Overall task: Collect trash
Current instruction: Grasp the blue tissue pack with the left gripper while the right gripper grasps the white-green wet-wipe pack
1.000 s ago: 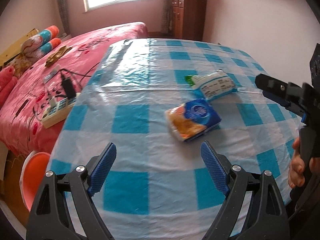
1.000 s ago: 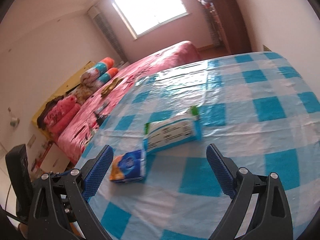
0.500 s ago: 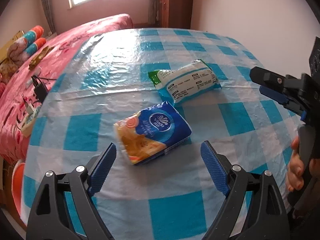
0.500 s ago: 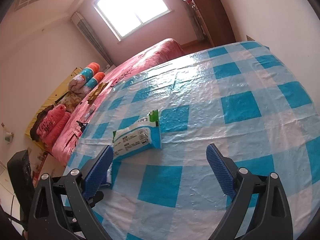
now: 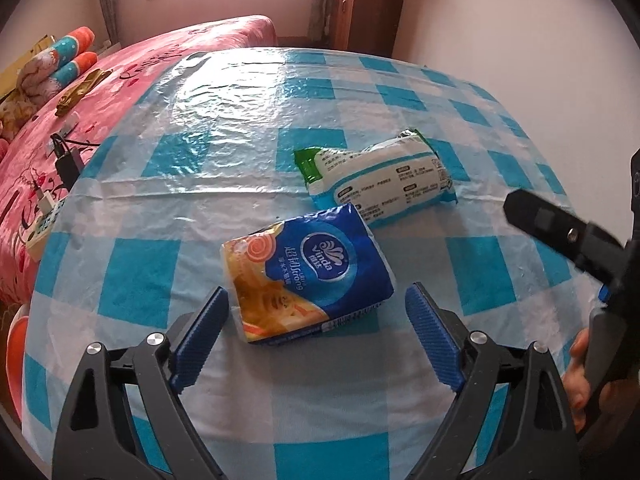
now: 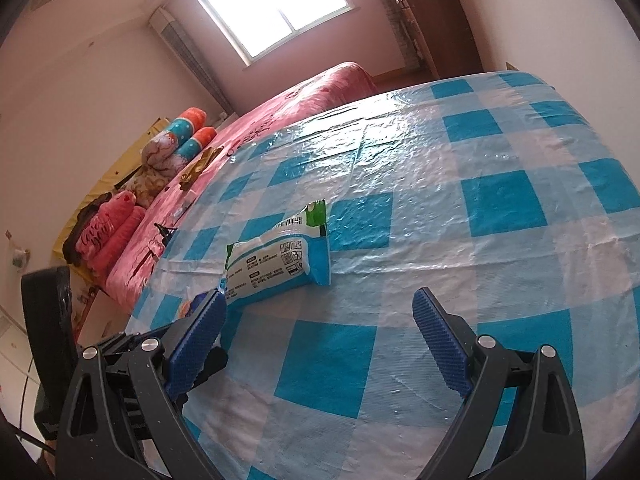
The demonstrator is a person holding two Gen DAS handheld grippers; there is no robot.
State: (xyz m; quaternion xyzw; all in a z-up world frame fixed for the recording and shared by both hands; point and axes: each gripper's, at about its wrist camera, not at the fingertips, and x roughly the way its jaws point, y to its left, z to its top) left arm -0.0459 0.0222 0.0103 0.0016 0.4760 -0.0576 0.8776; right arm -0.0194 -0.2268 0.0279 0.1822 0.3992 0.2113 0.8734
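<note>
A blue and orange tissue pack (image 5: 308, 276) lies on the blue-and-white checked tablecloth (image 5: 224, 160). My left gripper (image 5: 318, 322) hangs just short of its near edge, jaws opening wide, pads apart from it. Behind it lies a white, blue and green wipes packet (image 5: 384, 178). In the right wrist view that wipes packet (image 6: 278, 264) sits ahead and to the left of my right gripper (image 6: 320, 328), which is open with only cloth between its fingers. The tissue pack is mostly hidden behind the right gripper's left finger (image 6: 200, 332).
A pink bed (image 5: 120, 80) with rolled pillows (image 6: 180, 144) runs along the table's left side. A power strip with plugs (image 5: 44, 216) lies on the bed near the table edge. A brown wardrobe (image 5: 364, 4) stands at the back wall. An orange stool (image 5: 16, 344) sits low at the left.
My left gripper moved forward and down toward the tissue pack, which now sits just ahead of its open jaws. The right gripper swung right, so the wipes packet shifted to its left.
</note>
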